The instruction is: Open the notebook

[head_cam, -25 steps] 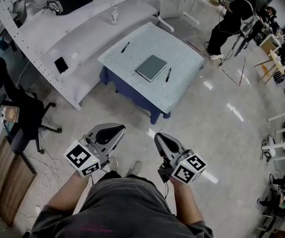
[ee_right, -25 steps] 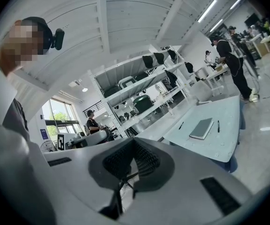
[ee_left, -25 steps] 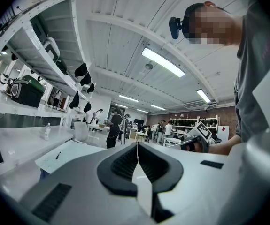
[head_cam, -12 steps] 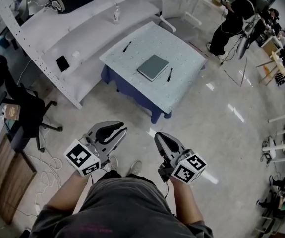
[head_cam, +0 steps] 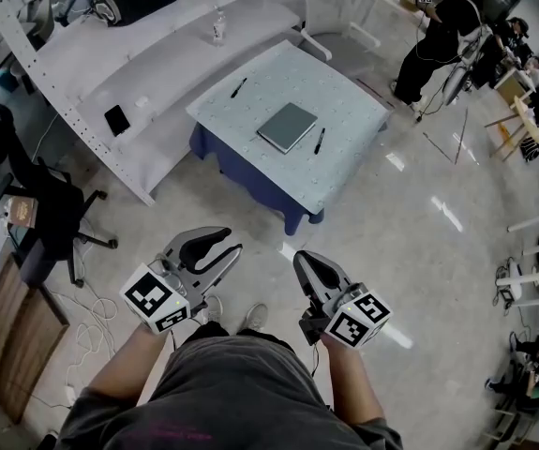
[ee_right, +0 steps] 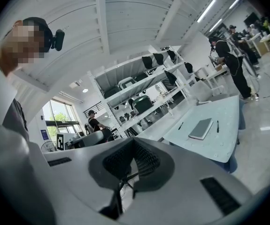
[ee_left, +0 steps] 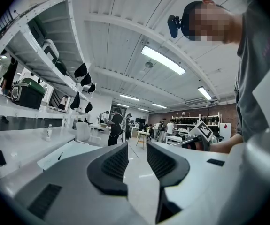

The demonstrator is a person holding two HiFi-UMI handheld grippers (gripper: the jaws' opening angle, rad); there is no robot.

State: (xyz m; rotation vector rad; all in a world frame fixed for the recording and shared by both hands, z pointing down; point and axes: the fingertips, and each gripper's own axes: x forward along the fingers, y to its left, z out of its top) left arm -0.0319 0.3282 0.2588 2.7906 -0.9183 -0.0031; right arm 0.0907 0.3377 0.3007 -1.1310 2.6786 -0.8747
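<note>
A closed grey-green notebook (head_cam: 287, 127) lies in the middle of a low table with a pale blue cloth (head_cam: 344, 172), well ahead of me across the floor. It also shows in the right gripper view, notebook (ee_right: 201, 128). My left gripper (head_cam: 223, 243) is held at waist height, far short of the table. Its jaws are opening, with a gap and nothing between the pads (ee_left: 117, 162). My right gripper (head_cam: 304, 262) hovers beside it, shut and empty, its pads (ee_right: 144, 159) meeting.
Two black pens (head_cam: 238, 88) (head_cam: 319, 141) lie on the table near the notebook. A long white bench (head_cam: 91, 59) with a phone (head_cam: 115, 120) and a bottle (head_cam: 217, 28) runs along the left. A black office chair (head_cam: 49, 216), a white chair (head_cam: 326, 9) and a standing person (head_cam: 438, 37) surround the table.
The left gripper's jaws have spread from shut to open. Both hands and the notebook stay where they were.
</note>
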